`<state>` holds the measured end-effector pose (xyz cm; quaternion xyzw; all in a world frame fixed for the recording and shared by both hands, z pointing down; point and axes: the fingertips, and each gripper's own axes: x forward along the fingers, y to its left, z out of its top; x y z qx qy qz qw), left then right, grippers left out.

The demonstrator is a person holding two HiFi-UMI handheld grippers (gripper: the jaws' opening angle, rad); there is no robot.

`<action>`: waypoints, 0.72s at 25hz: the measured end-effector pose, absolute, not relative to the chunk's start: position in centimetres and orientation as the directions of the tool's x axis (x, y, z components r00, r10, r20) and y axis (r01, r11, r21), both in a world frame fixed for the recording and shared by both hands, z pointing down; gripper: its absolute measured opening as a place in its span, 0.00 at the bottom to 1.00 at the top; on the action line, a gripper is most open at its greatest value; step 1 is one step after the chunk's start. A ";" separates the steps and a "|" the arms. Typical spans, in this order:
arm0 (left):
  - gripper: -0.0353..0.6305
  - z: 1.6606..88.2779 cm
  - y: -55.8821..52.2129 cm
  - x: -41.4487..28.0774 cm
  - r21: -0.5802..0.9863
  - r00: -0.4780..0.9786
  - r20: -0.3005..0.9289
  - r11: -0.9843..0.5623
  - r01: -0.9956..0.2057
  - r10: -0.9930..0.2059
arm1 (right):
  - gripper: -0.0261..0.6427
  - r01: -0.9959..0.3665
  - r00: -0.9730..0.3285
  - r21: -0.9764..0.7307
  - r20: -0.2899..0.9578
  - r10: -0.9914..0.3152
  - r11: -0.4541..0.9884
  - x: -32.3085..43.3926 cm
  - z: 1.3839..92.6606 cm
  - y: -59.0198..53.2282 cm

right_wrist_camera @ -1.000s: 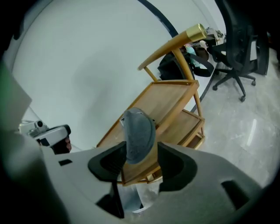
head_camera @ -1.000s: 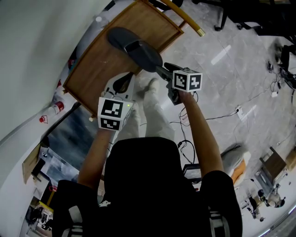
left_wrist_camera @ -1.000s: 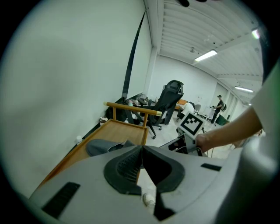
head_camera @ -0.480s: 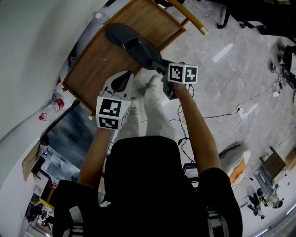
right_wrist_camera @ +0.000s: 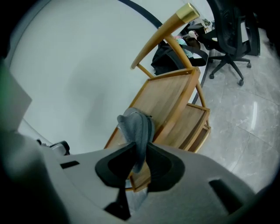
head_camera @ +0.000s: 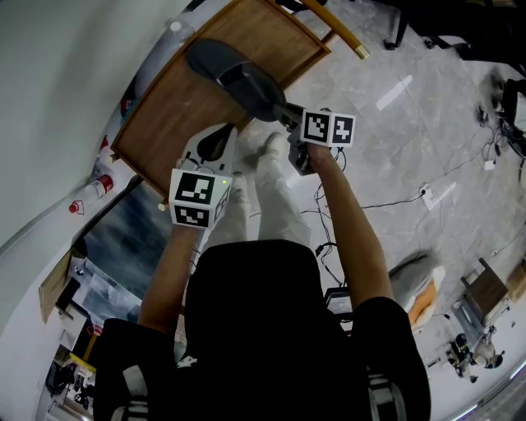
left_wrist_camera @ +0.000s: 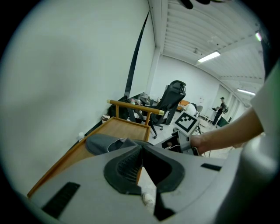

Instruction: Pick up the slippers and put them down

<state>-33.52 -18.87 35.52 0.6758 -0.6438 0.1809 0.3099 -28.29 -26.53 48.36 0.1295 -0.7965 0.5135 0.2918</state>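
Observation:
A dark grey slipper (head_camera: 234,76) lies on the top board of a wooden rack (head_camera: 177,111) by the white wall. My right gripper (head_camera: 283,113) reaches in from the right, its jaws closing on the slipper's heel end. In the right gripper view the slipper (right_wrist_camera: 138,127) stands edge-on between the right gripper's (right_wrist_camera: 138,155) pads, which pinch it. My left gripper (head_camera: 215,146) hangs lower left, short of the rack's front edge. The left gripper (left_wrist_camera: 141,151) has its pads together with nothing between them, and the slipper (left_wrist_camera: 107,143) lies just beyond them.
The rack has a lower shelf (right_wrist_camera: 188,124) and a raised wooden rail with a gold cap (right_wrist_camera: 188,9). Black office chairs (right_wrist_camera: 232,39) stand behind it. Cables (head_camera: 394,205) trail over the grey tiled floor. The person's legs (head_camera: 267,185) are under the grippers. A red-capped bottle (head_camera: 99,191) is at left.
My right gripper has shifted up and left onto the slipper's heel and closed on it. The slipper has moved slightly up-left. The left gripper has stayed put.

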 end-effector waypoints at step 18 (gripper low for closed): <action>0.06 31.5 -16.1 -32.0 0.147 0.122 0.588 -0.042 -0.988 -0.800 | 0.08 -0.492 -0.816 -0.683 0.577 -0.014 0.539 -26.5 41.5 -24.4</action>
